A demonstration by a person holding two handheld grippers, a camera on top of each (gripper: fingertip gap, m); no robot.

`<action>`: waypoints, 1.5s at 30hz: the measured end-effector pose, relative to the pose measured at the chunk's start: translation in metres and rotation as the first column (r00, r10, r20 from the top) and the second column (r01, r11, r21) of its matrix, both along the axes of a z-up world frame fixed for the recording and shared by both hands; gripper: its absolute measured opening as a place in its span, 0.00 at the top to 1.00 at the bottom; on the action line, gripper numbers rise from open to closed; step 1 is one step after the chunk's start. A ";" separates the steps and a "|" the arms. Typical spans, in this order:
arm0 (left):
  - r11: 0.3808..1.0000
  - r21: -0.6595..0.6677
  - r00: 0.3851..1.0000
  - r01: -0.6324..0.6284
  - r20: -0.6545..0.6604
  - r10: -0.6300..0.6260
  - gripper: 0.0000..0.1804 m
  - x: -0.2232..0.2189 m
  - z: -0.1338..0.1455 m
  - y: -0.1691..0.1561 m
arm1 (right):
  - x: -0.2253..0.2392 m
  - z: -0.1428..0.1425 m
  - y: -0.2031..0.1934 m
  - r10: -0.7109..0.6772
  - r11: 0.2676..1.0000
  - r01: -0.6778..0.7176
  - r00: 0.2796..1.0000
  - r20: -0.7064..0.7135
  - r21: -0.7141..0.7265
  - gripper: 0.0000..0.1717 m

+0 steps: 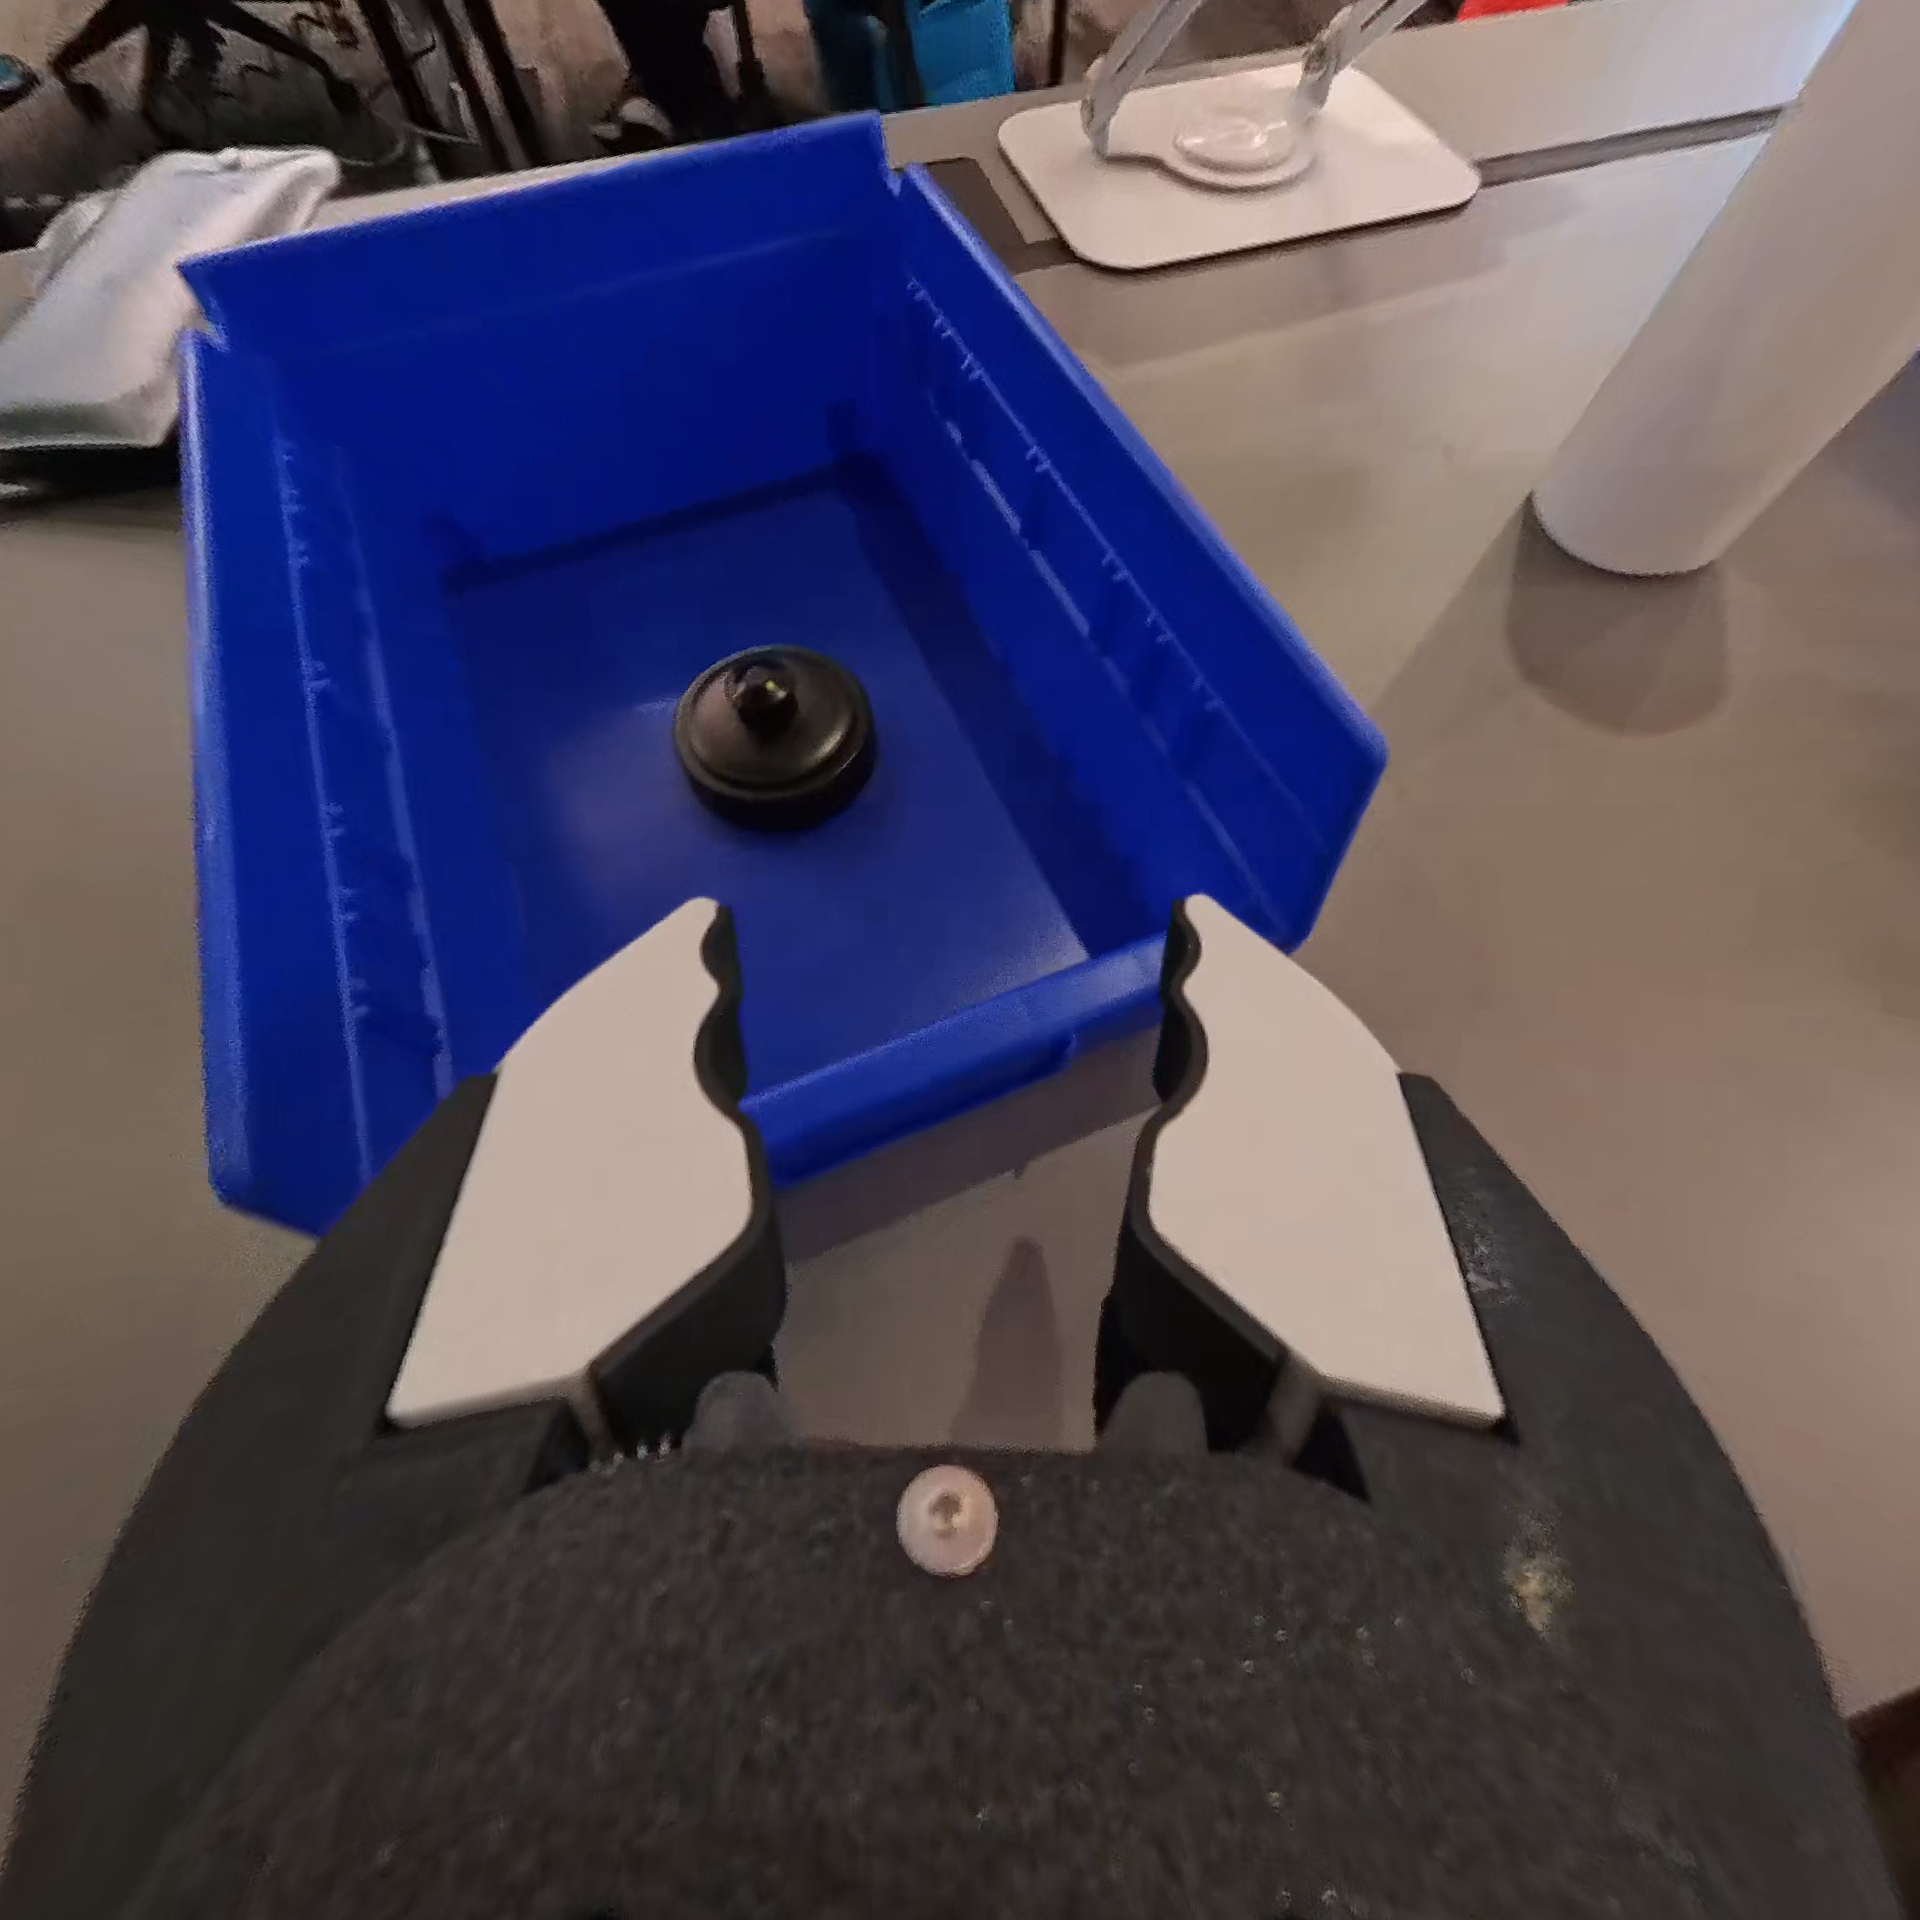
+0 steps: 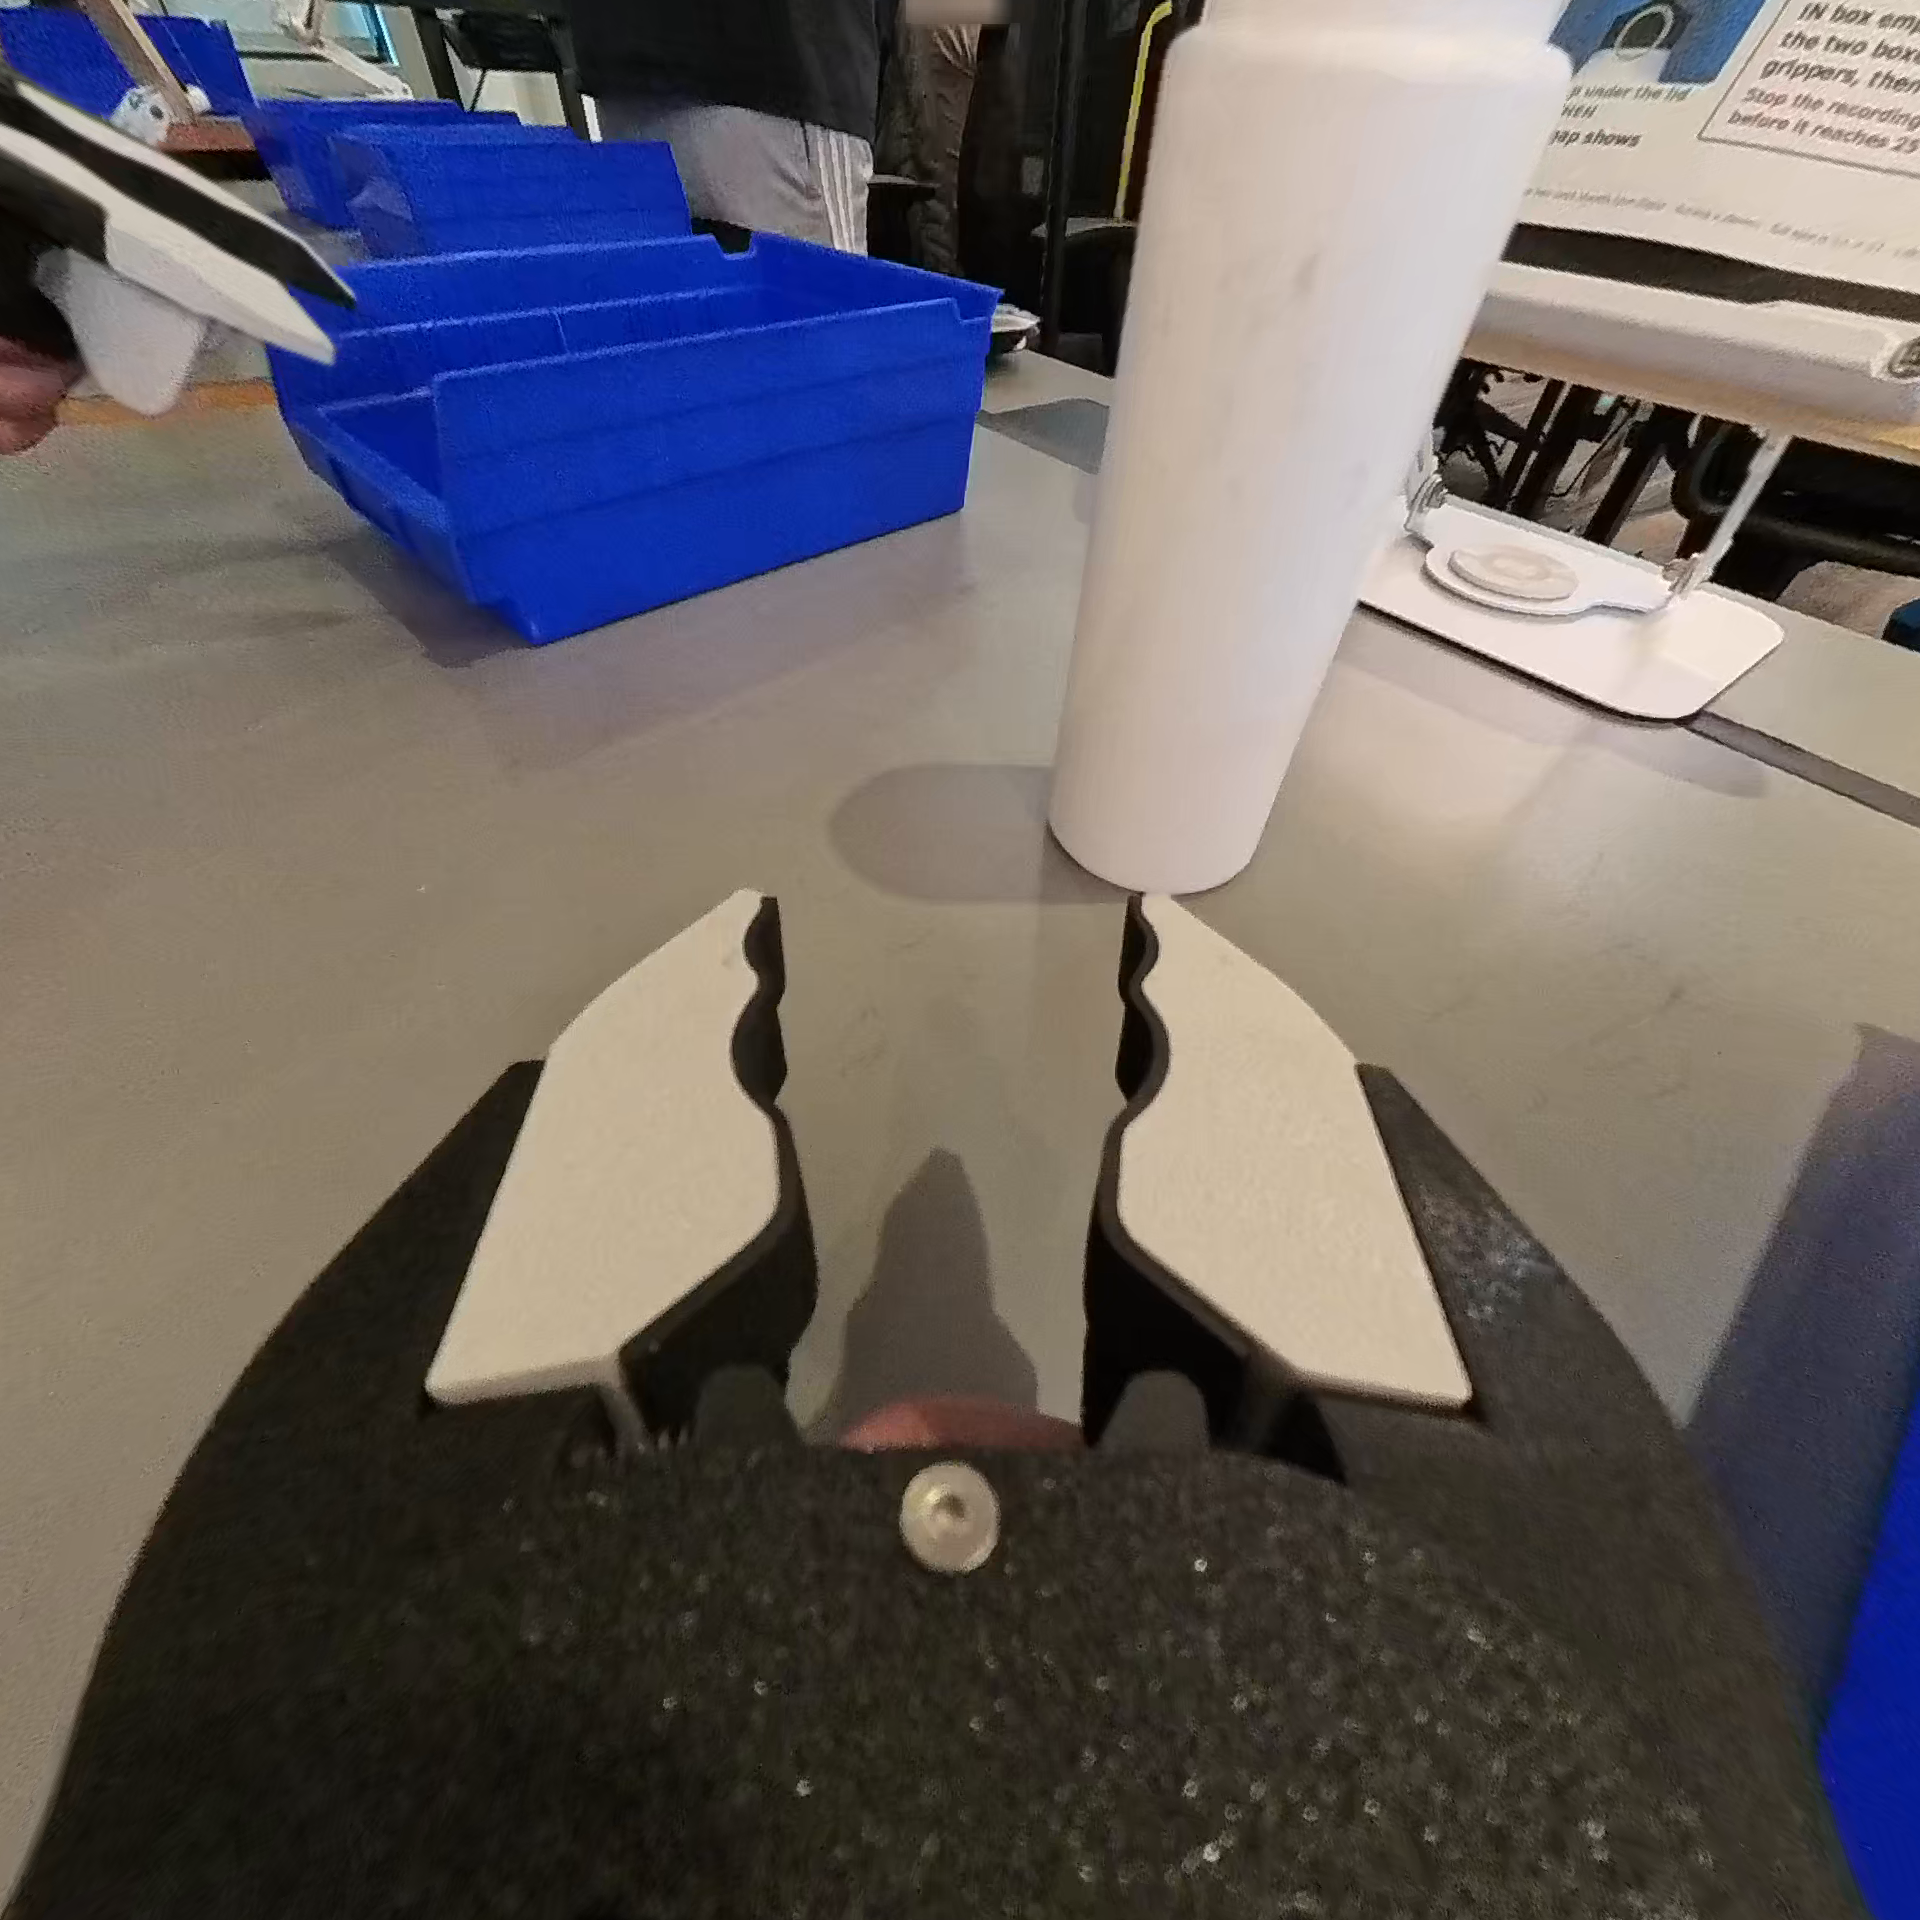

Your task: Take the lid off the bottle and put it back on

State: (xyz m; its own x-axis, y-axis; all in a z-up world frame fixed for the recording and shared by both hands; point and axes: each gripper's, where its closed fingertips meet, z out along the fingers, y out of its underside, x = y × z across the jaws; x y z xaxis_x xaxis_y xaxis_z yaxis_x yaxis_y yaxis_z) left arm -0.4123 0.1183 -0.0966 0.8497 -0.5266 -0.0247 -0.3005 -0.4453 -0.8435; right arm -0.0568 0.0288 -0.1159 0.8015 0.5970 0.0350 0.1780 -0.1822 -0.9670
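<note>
Two handheld grippers, each with pale grey fingers and wavy black pads, stand parted with nothing between the pads. Seen from the left wrist, the left gripper (image 1: 951,997) hovers over the near wall of a blue plastic storage bin (image 1: 1195,540) that sits on the grey tabletop (image 1: 1558,935). On the bin's floor, ahead of the fingertips and apart from them, lies a round black lid with a small knob on top (image 1: 774,738) — knob upward, touching neither wall. At that view's right edge stands the tall white cylindrical bottle (image 1: 1714,343), outside the bin.

From the right wrist, the right gripper (image 2: 951,997) is low over bare table, the bottle (image 2: 1247,468) upright just beyond its right fingertip — not between the pads. Its top is cut off by the frame. A flat white stand base (image 2: 1621,644) lies behind the bottle.
</note>
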 end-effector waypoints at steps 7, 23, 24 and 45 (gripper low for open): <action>0.999 -0.034 0.991 0.038 0.130 -0.033 0.59 0.034 -0.011 -0.023 | -0.001 -0.001 0.005 0.003 1.000 -0.003 1.000 0.008 0.000 0.64; 0.920 0.153 0.921 0.362 0.094 -0.378 0.58 0.180 -0.003 -0.072 | 0.010 0.003 0.014 -0.008 1.000 0.006 0.997 -0.081 -0.028 0.63; 0.920 0.141 0.921 0.366 0.089 -0.380 0.59 0.181 -0.009 -0.074 | 0.011 0.003 0.014 -0.011 0.999 0.008 0.996 -0.088 -0.031 0.62; 0.844 0.270 0.782 0.462 0.324 -0.532 0.49 0.309 0.015 0.018 | 0.015 0.003 0.006 -0.026 1.000 0.024 0.996 -0.085 -0.018 0.61</action>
